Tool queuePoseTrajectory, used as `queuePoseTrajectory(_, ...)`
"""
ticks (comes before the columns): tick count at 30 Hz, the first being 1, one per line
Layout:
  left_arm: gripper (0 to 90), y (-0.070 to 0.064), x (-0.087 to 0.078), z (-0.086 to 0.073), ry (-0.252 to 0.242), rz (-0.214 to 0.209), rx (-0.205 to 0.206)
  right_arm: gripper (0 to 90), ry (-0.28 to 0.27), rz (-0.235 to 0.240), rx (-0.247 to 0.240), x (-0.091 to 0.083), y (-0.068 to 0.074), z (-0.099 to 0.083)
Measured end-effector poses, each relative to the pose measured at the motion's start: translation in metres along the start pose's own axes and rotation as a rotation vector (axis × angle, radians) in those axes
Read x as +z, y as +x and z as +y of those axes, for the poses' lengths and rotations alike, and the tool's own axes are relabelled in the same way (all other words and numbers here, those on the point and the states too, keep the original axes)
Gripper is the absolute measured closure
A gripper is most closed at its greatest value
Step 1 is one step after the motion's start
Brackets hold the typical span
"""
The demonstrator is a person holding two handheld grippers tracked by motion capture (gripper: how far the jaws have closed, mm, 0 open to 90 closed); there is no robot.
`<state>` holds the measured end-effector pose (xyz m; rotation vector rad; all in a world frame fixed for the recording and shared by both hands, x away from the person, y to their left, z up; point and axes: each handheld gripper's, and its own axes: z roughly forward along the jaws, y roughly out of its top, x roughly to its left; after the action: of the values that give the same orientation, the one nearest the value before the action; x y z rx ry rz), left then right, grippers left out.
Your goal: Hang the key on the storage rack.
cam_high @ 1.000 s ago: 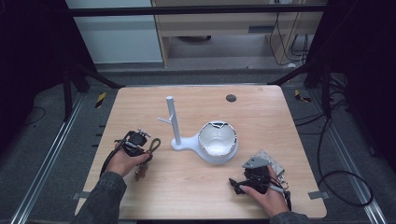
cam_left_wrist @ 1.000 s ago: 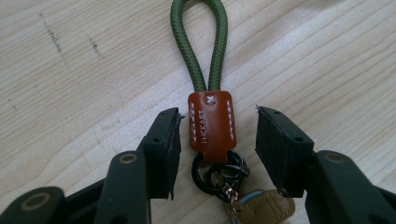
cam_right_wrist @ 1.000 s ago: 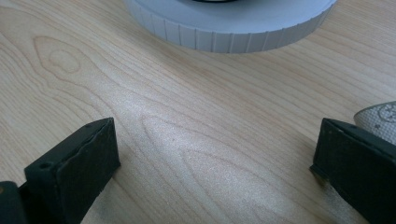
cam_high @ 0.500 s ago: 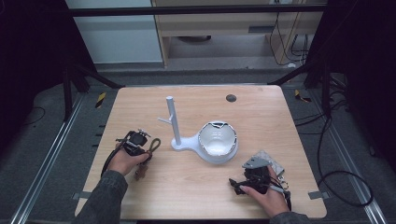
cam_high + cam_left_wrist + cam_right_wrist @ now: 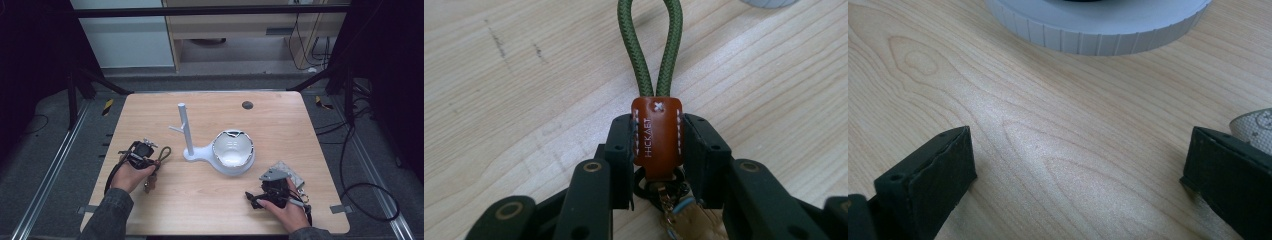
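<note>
Clamping the keychain's leather tab (image 5: 657, 135), the left hand-held gripper (image 5: 657, 150); right hand-held gripper (image 5: 1075, 170) gapes wide.

Wooden table (image 5: 300, 130), white peg stand (image 5: 183, 131) with bowl-shaped base (image 5: 233, 153), dark round mark (image 5: 247, 105)

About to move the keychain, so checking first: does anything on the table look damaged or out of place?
One oddity: the white round dish on the white peg stand's base has a jagged, chipped-looking far rim in the high view. Otherwise, the left tool grips the brown leather tab of the green cord loop squarely.
</note>
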<state>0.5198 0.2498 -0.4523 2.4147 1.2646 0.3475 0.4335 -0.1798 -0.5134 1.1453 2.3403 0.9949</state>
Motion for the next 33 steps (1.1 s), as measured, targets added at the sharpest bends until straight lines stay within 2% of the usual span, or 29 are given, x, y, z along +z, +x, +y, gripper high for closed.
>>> queuePoseTrajectory(4,65.7,0.001,-0.012,-0.009,-0.078,-0.004,-0.006,0.2,0.001,0.000,0.001,0.000,0.000,0.000)
queuePoseTrajectory(10,65.9,-0.004,-0.032,-0.021,-0.201,0.024,-0.003,0.3,0.000,-0.003,0.005,0.002,0.000,0.002)
queuePoseTrajectory(19,66.0,-0.015,-0.054,-0.031,-0.314,0.035,0.023,0.3,0.002,-0.012,0.016,0.004,0.001,0.004)
queuePoseTrajectory(20,65.9,-0.018,-0.057,-0.031,-0.339,0.035,0.024,0.3,0.002,-0.012,0.016,0.004,0.000,0.004)
queuePoseTrajectory(21,66.0,-0.018,-0.057,-0.031,-0.339,0.035,0.024,0.3,0.002,-0.012,0.016,0.004,0.000,0.004)
queuePoseTrajectory(26,66.0,-0.026,-0.062,-0.031,-0.399,0.032,0.029,0.3,0.002,-0.013,0.017,0.004,0.000,0.004)
queuePoseTrajectory(33,66.1,-0.038,-0.070,-0.032,-0.438,0.015,0.050,0.3,0.003,-0.012,0.014,0.004,0.000,0.004)
